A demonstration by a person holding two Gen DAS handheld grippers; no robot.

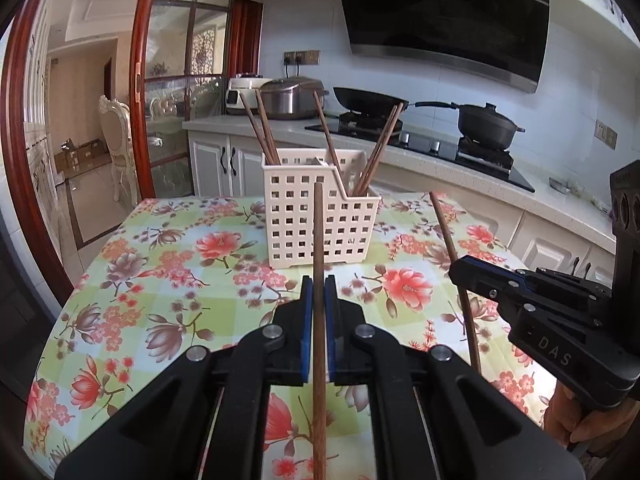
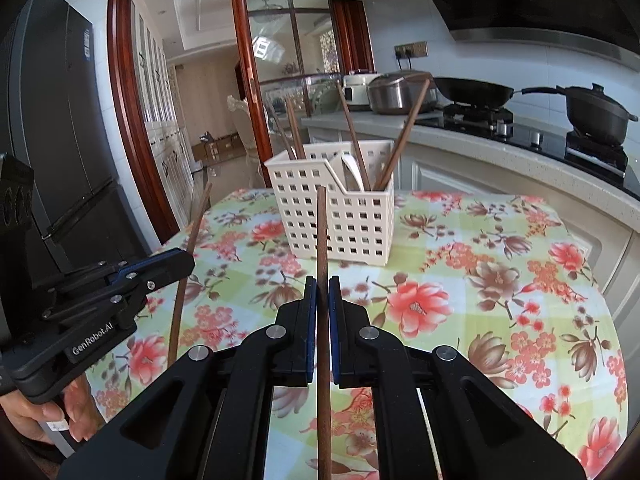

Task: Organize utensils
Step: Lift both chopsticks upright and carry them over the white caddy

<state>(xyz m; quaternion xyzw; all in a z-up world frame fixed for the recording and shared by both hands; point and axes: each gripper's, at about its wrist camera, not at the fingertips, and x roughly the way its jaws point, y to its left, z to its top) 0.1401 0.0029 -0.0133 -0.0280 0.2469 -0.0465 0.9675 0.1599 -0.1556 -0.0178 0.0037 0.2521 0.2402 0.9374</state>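
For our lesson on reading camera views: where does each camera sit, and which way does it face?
Left wrist: on the left claw, facing the basket across the table; its chopstick and the right claw show.
Right wrist: on the right claw, facing the basket; its chopstick, the left claw and a hand show.
Shared: basket, table, stove.

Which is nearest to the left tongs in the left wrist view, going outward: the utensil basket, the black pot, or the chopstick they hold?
1. Chopstick, clamped in the left tongs.
2. Basket, straight ahead on the table.
3. Black pot, far right on the stove.
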